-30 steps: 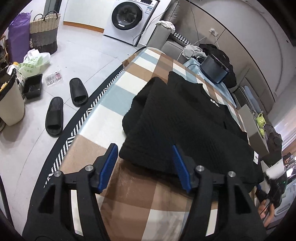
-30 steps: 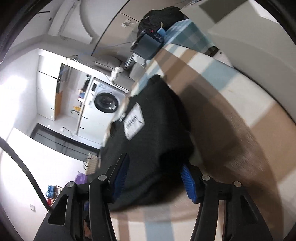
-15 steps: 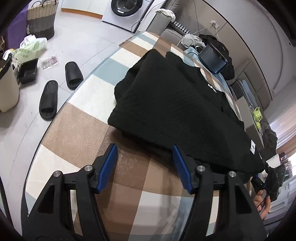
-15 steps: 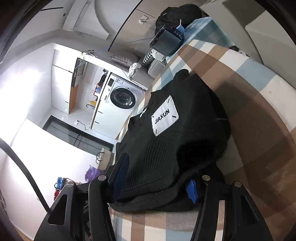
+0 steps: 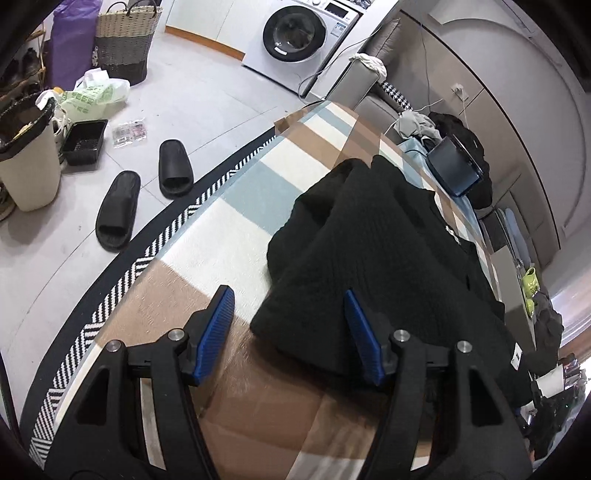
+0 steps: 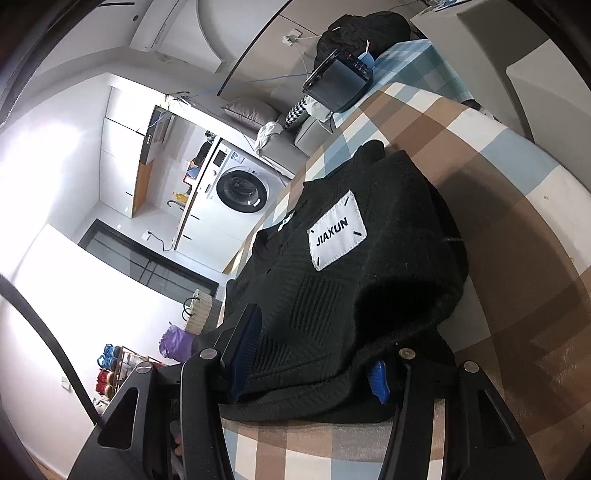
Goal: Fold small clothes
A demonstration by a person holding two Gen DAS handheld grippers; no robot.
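Observation:
A black knitted garment point(image 5: 388, 258) lies folded on the checked tablecloth point(image 5: 240, 221). My left gripper point(image 5: 290, 332) is open low over the table. The garment's near corner reaches in between its blue pads point(image 5: 218, 332) without either pad pressing on it. In the right wrist view the garment point(image 6: 388, 295) shows a white sewn label point(image 6: 338, 234). My right gripper point(image 6: 314, 362) sits at the opposite edge with its jaws closing. Bunched cloth fills the gap there and drapes over the right pad point(image 6: 378, 376), hiding most of it.
A dark boxy device point(image 5: 456, 166) stands at the table's far end. On the floor to the left are two black slippers point(image 5: 118, 210), a lined bin point(image 5: 26, 158), a woven basket point(image 5: 123, 40) and a washing machine point(image 5: 295, 33). The table edge point(image 5: 166, 240) runs diagonally at left.
The left gripper drew back, then came in again, and the garment's corner now lies between its fingers. The right gripper rolled slightly and the cloth sits deeper between its fingers.

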